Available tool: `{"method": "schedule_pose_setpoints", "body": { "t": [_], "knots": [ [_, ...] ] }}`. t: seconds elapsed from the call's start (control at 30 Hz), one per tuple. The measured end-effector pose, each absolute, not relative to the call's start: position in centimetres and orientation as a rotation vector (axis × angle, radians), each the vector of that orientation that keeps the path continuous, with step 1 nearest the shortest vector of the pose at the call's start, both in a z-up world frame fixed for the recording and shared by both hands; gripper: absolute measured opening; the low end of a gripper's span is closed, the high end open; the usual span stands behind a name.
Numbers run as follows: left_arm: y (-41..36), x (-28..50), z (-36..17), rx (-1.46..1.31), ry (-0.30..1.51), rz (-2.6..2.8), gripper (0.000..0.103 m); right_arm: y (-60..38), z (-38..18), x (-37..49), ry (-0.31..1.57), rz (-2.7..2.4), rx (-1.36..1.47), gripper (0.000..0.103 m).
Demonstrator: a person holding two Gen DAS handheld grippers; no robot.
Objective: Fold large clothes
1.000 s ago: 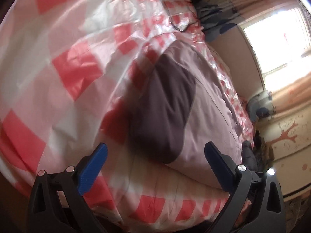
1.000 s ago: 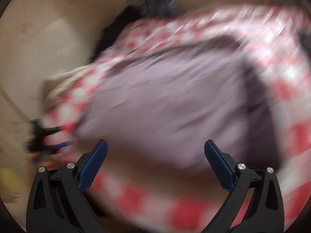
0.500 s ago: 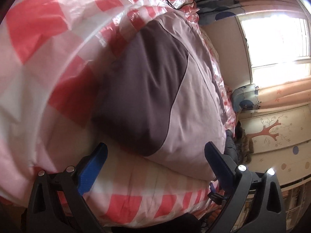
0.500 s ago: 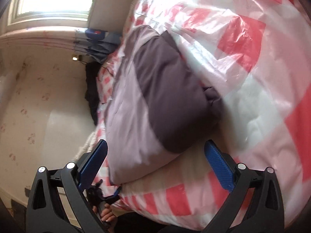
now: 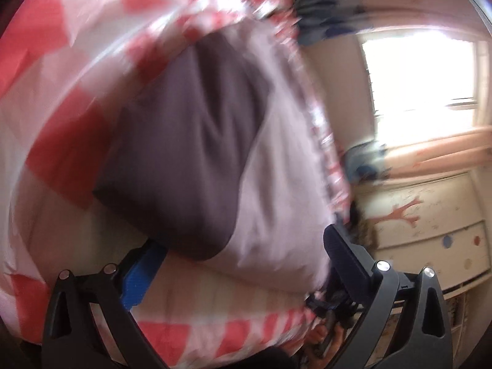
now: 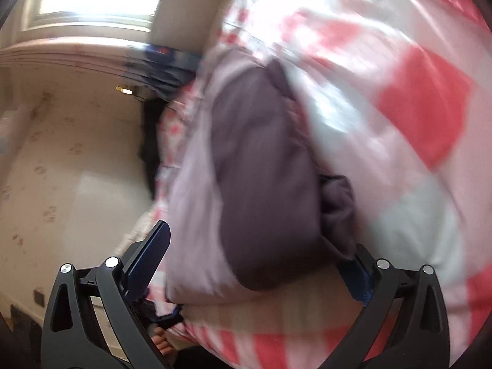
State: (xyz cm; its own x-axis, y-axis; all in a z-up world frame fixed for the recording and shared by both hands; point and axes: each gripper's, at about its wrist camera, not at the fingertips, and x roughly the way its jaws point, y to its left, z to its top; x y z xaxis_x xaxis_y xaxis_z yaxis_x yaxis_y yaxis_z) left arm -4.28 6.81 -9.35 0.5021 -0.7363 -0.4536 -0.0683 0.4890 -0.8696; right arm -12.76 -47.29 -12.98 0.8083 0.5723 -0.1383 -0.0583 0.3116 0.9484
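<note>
A folded garment, lilac [image 5: 276,184] with a dark purple panel [image 5: 190,153], lies on a red-and-white checked cover [image 5: 61,153]. My left gripper [image 5: 243,261] is open at the garment's near edge, and the dark corner overlaps the tip of its left blue pad [image 5: 141,276]. In the right wrist view the same garment [image 6: 264,184] reaches down between the wide-apart fingers of my open right gripper [image 6: 253,267]; its right pad [image 6: 356,276] is partly hidden behind the dark bulge. Both views are motion-blurred.
Each view shows the other gripper [image 5: 335,304] low at the cover's edge with a hand [image 6: 160,344] below it. A bright window [image 5: 421,70] and a cabinet with a tree decal [image 5: 430,230] stand right. Dark clothes [image 6: 150,141] lie at the far end.
Both grippers have come closer to the garment's near edge, which now sits between their fingers and covers a pad tip on each. The jaws stay at the same width.
</note>
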Motion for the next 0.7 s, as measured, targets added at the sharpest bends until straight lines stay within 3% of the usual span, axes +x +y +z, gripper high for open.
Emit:
{"method": "schedule_pose_setpoints", "body": {
  "t": [0.17, 0.53, 0.63, 0.67, 0.7],
  "knots": [
    [5.0, -3.5, -9.9, -0.935, 1.024, -0.447, 0.096, -46.5, -13.9, -10.1, 0.649, 0.429, 1.104, 0.096],
    [5.4, -2.5, -10.7, -1.036, 0.987, -0.448, 0.095, -47.9, -15.0, -9.6, 0.667, 0.487, 1.232, 0.096],
    [5.0, -2.0, -11.5, -0.992, 1.044, -0.404, 0.094, -47.4, -14.2, -9.8, 0.679, 0.462, 1.158, 0.085],
    [4.7, -1.7, -11.7, -0.988, 1.055, -0.410, 0.091, -47.5, -14.4, -9.5, 0.689, 0.452, 1.154, 0.068],
    [4.6, -1.5, -11.7, -0.972, 1.059, -0.405, 0.074, -47.8, -14.8, -9.6, 0.691, 0.434, 1.158, 0.052]
  ]
}}
